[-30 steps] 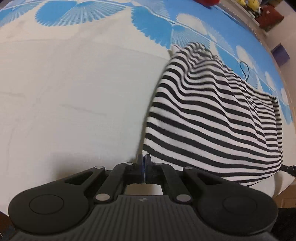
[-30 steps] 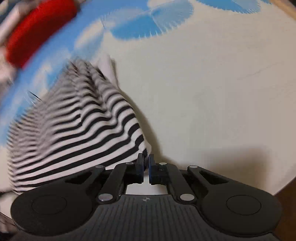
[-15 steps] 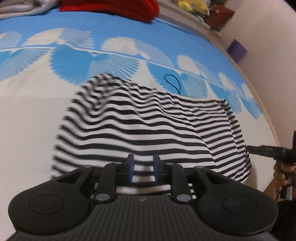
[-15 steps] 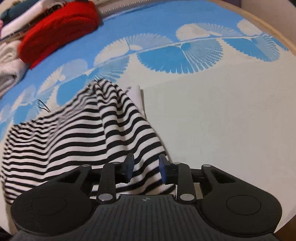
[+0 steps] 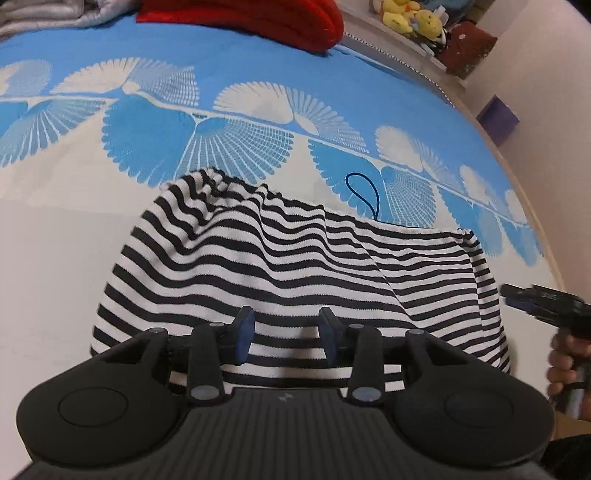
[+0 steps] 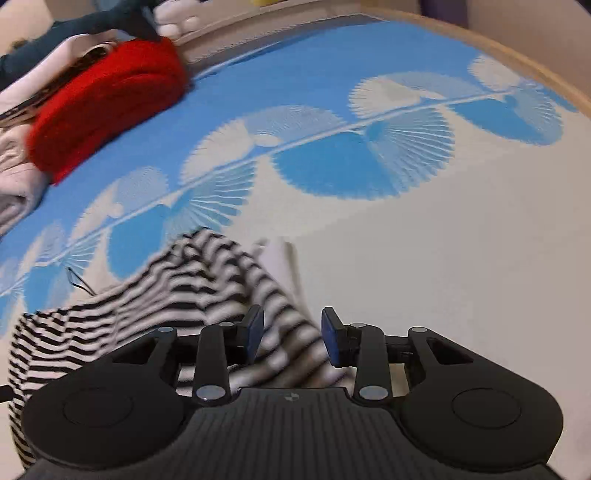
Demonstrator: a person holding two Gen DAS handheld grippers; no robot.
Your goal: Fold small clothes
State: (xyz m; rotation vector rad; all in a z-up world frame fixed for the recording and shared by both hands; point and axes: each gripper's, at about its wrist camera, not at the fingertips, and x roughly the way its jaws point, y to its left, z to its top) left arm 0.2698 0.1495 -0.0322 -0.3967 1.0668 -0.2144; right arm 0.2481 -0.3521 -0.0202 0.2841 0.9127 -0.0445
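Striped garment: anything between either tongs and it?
Nothing visible. The striped garment lies directly under the opening left tongs and right tongs; pads clear of cloth. The red bundle sits far off.

A small black-and-white striped garment (image 5: 295, 266) is lying on the bed cover, folded over into a rough wide rectangle with its stripes running across. Its far left corner is bunching up into rumpled ridges, and the near edge is lying flatter. In the right wrist view the striped garment (image 6: 177, 306) is showing blurred, a plain white strip peeking out along its right edge.
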